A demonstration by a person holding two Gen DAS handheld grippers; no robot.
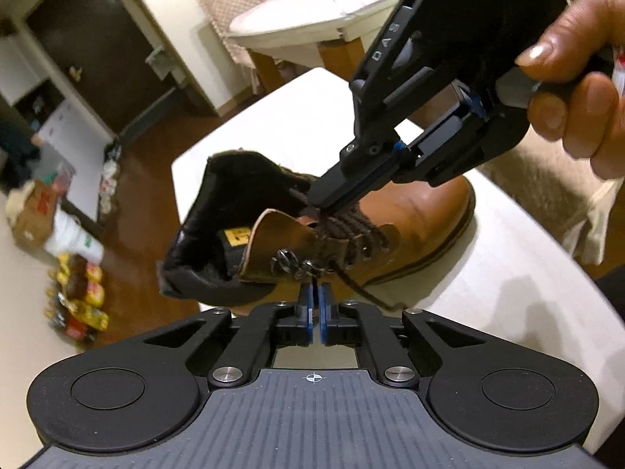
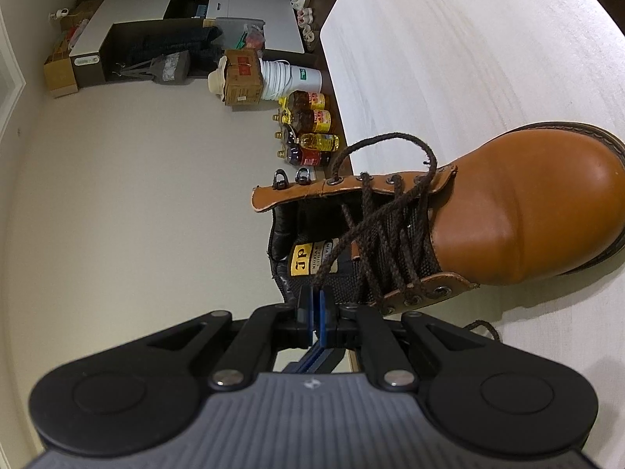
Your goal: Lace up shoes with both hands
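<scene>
Tan leather boot (image 2: 519, 211) on white table (image 2: 449, 58). Right gripper (image 2: 316, 293) clamped on dark brown lace (image 2: 375, 230) over tongue; left gripper (image 1: 315, 287) closed beside hooks, nothing visibly between pads.

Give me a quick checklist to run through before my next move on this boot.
1. Right claw shut on the lace: ok.
2. Left claw shut, gripping anything: cannot tell.
3. Boot standing on its sole on the table: ok.
4. Upper hooks laced: not ok, both bare.
5. Second lace end lying loose on the table: ok.
</scene>
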